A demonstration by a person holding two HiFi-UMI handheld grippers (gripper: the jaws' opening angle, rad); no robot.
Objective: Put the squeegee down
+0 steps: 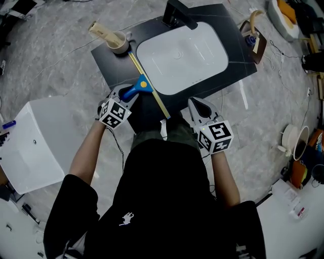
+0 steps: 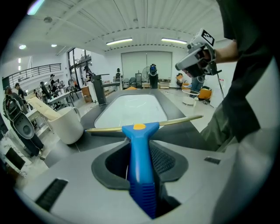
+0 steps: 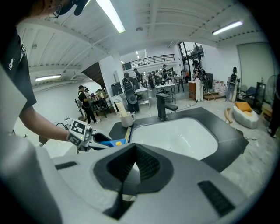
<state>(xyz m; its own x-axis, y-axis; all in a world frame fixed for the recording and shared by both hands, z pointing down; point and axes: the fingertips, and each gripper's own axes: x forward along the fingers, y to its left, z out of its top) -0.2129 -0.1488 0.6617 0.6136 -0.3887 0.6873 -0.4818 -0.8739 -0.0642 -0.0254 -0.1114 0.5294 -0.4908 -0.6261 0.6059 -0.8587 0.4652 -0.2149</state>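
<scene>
A squeegee [image 1: 143, 85] with a blue handle and a long brass-coloured blade lies along the left rim of the white sink basin [image 1: 187, 53]. I cannot tell whether the blade touches the black counter [image 1: 233, 35]. My left gripper [image 1: 127, 94] is shut on the blue handle, which runs between its pads [image 2: 164, 159] in the left gripper view, with the squeegee's blade [image 2: 175, 121] crosswise ahead. My right gripper [image 1: 198, 106] hovers at the counter's front right edge. It is shut and holds nothing [image 3: 131, 162]. From there I see the left gripper [image 3: 81, 133] holding the squeegee [image 3: 111, 142].
A cream mug [image 1: 119, 42] with a wooden tool in it stands at the counter's back left, just beyond the blade's far end. A black faucet [image 1: 178, 14] rises behind the basin. A white box [image 1: 35, 146] sits on the floor at left, and cables and clutter [image 1: 296, 141] lie at right.
</scene>
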